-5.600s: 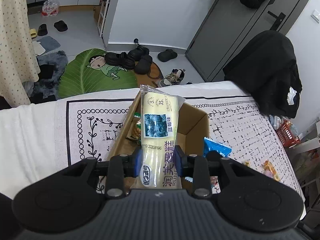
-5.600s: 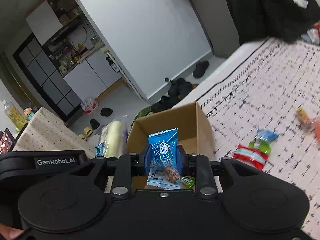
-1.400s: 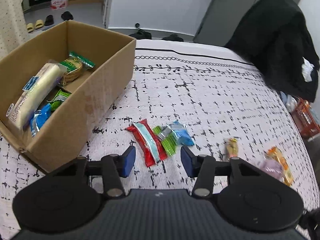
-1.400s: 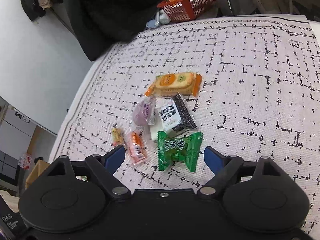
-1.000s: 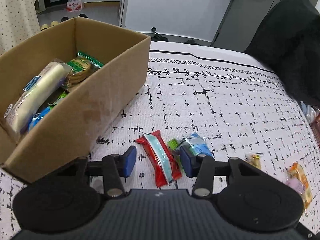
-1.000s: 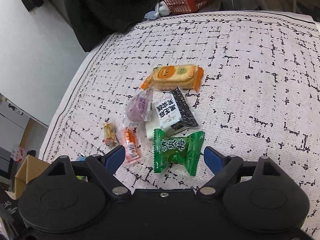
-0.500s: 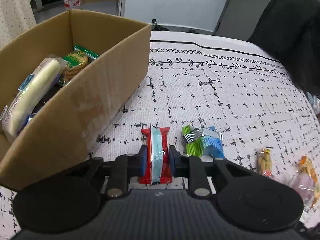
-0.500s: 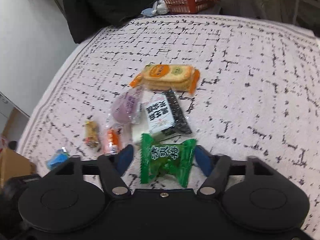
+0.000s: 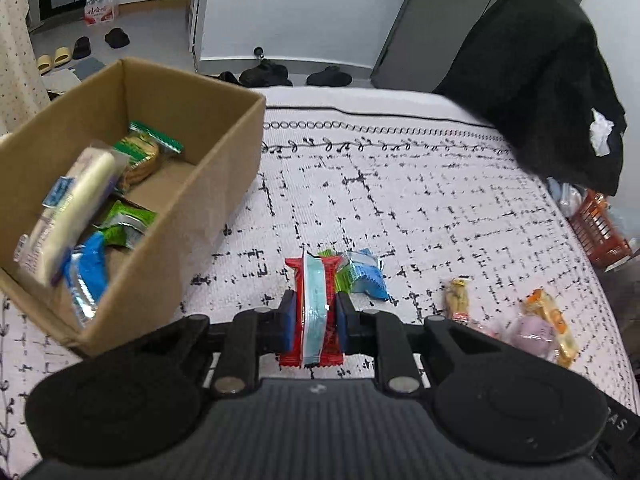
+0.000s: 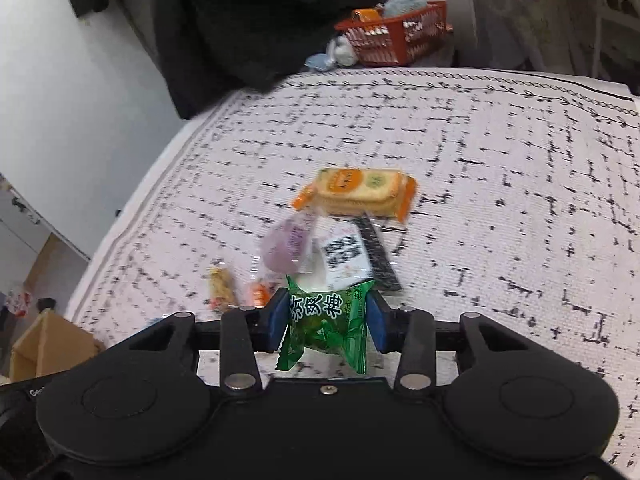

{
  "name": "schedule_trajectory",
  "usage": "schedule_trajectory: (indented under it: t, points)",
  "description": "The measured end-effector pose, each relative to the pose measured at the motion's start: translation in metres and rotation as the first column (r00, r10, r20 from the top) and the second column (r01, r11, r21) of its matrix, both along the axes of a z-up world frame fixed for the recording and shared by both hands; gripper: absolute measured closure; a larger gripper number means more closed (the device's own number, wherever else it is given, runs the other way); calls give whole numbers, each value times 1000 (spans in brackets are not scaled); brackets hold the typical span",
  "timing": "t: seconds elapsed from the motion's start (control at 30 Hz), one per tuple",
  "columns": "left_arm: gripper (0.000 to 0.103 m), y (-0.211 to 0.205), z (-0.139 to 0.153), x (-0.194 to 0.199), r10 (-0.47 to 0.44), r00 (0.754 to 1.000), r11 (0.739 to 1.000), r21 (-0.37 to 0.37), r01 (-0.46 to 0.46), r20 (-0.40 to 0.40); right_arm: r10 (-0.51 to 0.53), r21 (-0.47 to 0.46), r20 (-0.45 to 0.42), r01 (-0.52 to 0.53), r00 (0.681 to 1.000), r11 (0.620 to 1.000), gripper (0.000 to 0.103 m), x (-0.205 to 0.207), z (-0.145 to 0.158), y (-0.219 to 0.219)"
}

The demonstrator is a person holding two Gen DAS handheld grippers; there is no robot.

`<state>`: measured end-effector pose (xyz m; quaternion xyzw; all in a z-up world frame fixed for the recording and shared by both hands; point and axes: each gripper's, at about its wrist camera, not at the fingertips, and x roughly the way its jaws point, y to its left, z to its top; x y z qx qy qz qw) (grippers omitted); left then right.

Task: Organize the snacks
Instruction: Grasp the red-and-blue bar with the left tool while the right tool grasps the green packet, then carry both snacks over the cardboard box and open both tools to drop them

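Note:
My left gripper (image 9: 314, 320) is shut on a red snack packet with a pale blue stripe (image 9: 316, 304), held just above the patterned cloth. A green and blue packet (image 9: 360, 276) lies right beyond it. The open cardboard box (image 9: 208, 208) stands to the left, holding a long pale cake roll (image 9: 68, 212) and several small packets. My right gripper (image 10: 326, 320) is shut on a green candy packet (image 10: 326, 328), lifted a little off the cloth. Beyond it lie a black and white packet (image 10: 348, 254), a purple packet (image 10: 286, 248) and an orange cracker pack (image 10: 356, 192).
A small brown candy (image 9: 458, 298) and an orange wrapped snack (image 9: 550, 322) lie right of the left gripper. A chair draped in black clothing (image 9: 548, 80) stands at the cloth's far right, with an orange basket (image 10: 394, 34) beside it. Shoes lie on the floor beyond.
Both grippers have shut: the left on the red packet, the right on the green candy packet. The right view has risen slightly with the candy in it.

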<state>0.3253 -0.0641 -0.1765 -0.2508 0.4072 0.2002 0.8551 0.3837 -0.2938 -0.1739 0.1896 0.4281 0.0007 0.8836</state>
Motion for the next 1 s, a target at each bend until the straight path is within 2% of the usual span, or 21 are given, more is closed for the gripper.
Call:
schedule_trajectory:
  t: [0.43, 1.0]
  points:
    - [84, 20, 48, -33, -7, 995, 1000, 19, 5, 96, 100, 75, 145, -112, 984, 991, 64, -19, 36, 22]
    - [84, 59, 83, -66, 2, 989, 999, 41, -8, 151, 216, 79, 278, -246, 936, 966, 64, -43, 76, 89]
